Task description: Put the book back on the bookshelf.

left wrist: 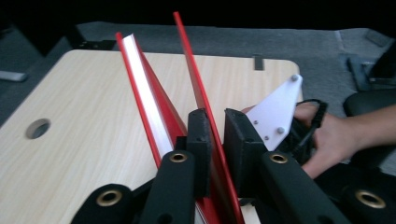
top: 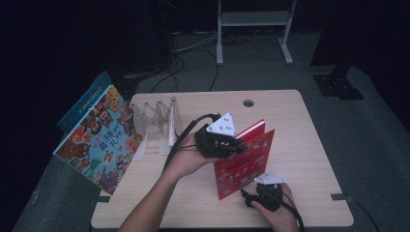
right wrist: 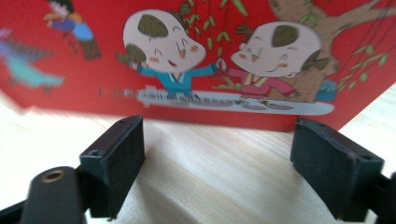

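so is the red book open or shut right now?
Partly open, standing on edge on the table. In the left gripper view the red book has its front cover splayed from the pages, with the left gripper astride that cover.

Pale wood-grain table (top: pixel 300 145), glossy red book cover (right wrist: pixel 196 56), matt black, perhaps rubbery pads (left wrist: pixel 200 140)

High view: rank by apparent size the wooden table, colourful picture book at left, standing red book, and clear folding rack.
1. Wooden table.
2. Colourful picture book.
3. Standing red book, though partly hidden by the left gripper.
4. Clear folding rack.
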`<state>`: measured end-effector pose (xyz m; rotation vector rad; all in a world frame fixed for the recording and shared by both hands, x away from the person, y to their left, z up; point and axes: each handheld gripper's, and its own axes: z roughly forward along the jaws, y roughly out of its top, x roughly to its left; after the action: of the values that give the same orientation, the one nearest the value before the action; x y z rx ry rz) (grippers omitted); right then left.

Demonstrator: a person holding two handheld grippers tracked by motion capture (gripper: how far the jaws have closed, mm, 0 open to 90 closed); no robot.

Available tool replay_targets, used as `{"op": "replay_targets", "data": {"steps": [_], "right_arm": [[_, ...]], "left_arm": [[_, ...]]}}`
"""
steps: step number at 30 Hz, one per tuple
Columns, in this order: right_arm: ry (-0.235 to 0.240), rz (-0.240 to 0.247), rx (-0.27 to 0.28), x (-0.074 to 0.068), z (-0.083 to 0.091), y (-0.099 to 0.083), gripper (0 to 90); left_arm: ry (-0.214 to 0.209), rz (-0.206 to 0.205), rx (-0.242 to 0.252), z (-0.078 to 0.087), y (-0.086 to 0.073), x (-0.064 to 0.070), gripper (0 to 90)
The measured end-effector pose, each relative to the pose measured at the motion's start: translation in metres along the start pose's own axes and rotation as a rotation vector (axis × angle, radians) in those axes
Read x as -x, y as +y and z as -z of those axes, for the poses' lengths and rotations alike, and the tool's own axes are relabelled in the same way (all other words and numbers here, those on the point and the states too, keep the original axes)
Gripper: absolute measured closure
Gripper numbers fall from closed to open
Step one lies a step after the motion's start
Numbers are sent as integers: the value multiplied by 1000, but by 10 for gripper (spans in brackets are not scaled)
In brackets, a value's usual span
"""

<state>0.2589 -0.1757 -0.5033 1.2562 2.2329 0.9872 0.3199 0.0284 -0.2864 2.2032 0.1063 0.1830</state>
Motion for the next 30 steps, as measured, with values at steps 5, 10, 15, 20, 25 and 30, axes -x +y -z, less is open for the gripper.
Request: {"op": "replay_targets", "data": {"steps": [5,10,15,20,25,30], "right_arm": [[29,8,16,3,4,-2,249],[38,17,31,7,7,-3,257],[58,30,56,22,15,-1,259],[113,35,88,35,19,3,256],[211,92,142,51,17,19,236],[253,153,170,54,14,32,207]], "left_arm": [[-28,-33,-10,0,0,1,861],[-33,-11,-6,3,-3,-9,861],[-61,-11,-2,11,-10,-19,857],[-80,-11,1,16,-13,-21,851],[-107,-18,1,17,-14,-21,843],[-126,-33,-1,15,-13,-19,836]]}}
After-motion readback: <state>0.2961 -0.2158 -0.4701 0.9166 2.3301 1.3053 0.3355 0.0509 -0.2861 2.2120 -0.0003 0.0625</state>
